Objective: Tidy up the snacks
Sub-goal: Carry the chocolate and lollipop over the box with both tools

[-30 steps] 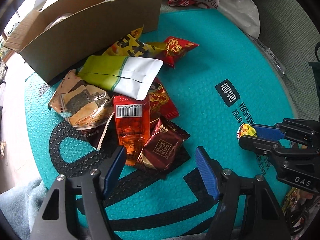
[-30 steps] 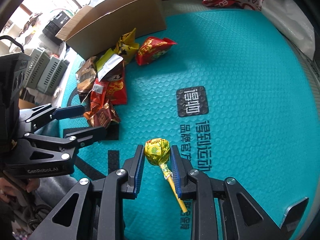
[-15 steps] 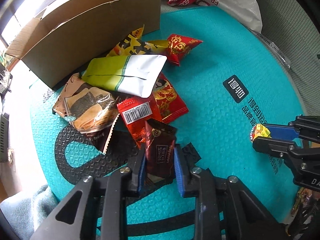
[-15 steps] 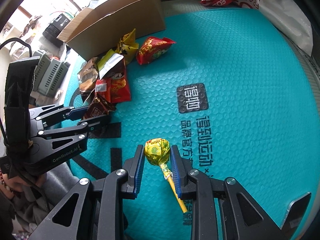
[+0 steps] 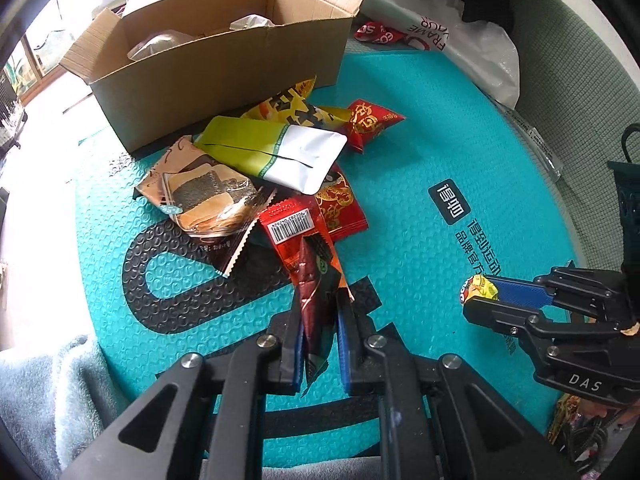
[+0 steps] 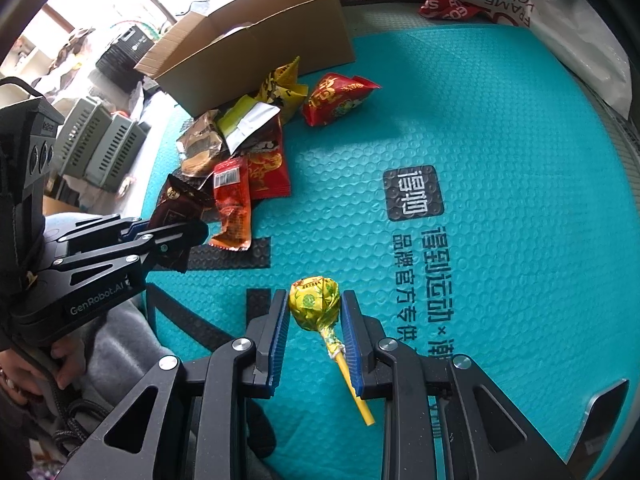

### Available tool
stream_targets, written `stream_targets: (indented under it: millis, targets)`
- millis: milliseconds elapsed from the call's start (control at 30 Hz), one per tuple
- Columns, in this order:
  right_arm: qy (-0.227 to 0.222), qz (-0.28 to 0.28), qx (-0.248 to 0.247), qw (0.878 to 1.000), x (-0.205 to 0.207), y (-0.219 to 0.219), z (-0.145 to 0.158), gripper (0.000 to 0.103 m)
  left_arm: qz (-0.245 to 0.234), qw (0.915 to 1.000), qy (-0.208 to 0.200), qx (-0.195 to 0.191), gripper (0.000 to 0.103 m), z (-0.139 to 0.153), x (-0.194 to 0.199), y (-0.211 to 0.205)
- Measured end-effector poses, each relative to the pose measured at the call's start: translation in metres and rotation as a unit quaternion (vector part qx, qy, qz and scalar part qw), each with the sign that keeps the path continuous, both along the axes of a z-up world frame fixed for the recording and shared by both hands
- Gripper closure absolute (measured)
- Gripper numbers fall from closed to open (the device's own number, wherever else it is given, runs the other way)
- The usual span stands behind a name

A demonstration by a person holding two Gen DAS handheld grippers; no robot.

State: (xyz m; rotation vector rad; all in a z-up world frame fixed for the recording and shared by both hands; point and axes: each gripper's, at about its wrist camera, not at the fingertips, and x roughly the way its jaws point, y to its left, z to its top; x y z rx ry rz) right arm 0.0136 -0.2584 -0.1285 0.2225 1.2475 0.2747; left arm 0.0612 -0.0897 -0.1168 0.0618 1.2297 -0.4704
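L tool clamps brown choc pkt; R tool grips lollipop.

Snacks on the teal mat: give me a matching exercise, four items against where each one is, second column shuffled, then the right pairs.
Items
1. yellow lollipop
2. dark brown chocolate packet
3. green and white pouch
4. cardboard box

Places
A. lying on top of the snack pile
B. clamped in the left gripper
C. standing at the far edge of the mat, flaps open
D. clamped in the right gripper

Pairs: 1-D, 2-B, 3-A, 4-C
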Motion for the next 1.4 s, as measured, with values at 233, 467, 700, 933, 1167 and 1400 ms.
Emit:
stream_targets:
  millis: [233,467,700,933,1167,1400]
  targets:
    - [-0.003,0.007,0.006,1.000,-0.001,0.008,0.006,0.078,0.016,0.9995,-0.014,-0.021,0.090,0.029,-0.010,0.019]
    - [-0.023,0.035,0.008,0.999,0.016,0.028,0.024,0.078,0.029,0.9980,-0.047,-0.030,0.090,0.068,-0.001,0.032]
    - [-0.060,0.062,0.011,0.996,0.049,0.046,0.059,0.078,0.045,0.9953,-0.077,-0.039,0.090,0.103,0.024,0.046]
    - [-0.103,0.084,0.010,0.991,0.092,0.065,0.098,0.078,0.051,0.9919,-0.107,-0.047,0.090,0.134,0.065,0.058]
    - [-0.143,0.095,-0.004,0.985,0.142,0.077,0.131,0.078,0.058,0.9867,-0.144,-0.048,0.090,0.159,0.113,0.064]
    - [-0.169,0.083,-0.010,0.982,0.194,0.078,0.155,0.078,0.054,0.9842,-0.165,-0.035,0.090,0.172,0.165,0.061]
